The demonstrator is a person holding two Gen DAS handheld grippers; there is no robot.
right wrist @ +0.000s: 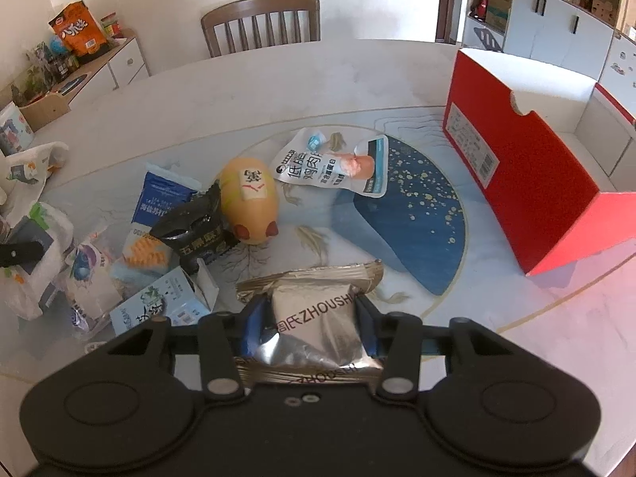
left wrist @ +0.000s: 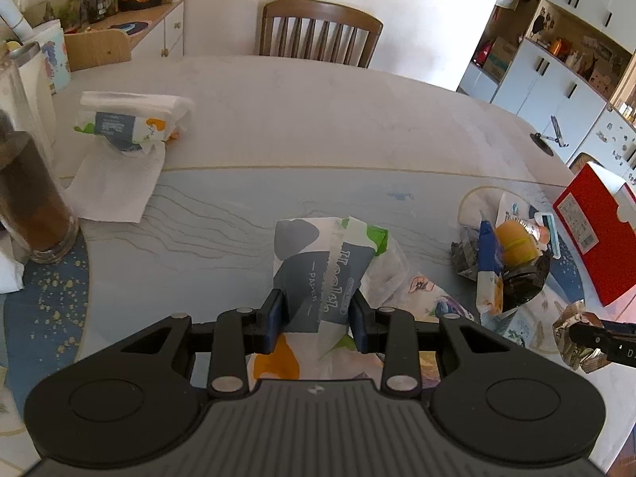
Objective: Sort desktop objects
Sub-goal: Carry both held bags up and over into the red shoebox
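My left gripper [left wrist: 318, 307] is shut on a soft tissue pack [left wrist: 318, 254], white with grey, green and orange print, pinched between the blue pads just above the table. My right gripper [right wrist: 310, 318] is shut on a silver foil snack packet [right wrist: 314, 302], its crimped end sticking forward. An open red box [right wrist: 528, 167] stands to the right. Ahead lie a yellow mouse-shaped toy [right wrist: 250, 198], a white chicken snack pouch [right wrist: 330, 167], a black pouch [right wrist: 194, 226], a blue bag [right wrist: 159, 194] and a small pale carton [right wrist: 159, 310].
A second tissue pack [left wrist: 127, 123] rests on a paper towel [left wrist: 115, 187] at the far left. A glass jar [left wrist: 31, 206] stands at the left edge. A wooden chair [left wrist: 318, 31] is behind the round table [left wrist: 318, 111]. A phone stand [left wrist: 552, 135] sits far right.
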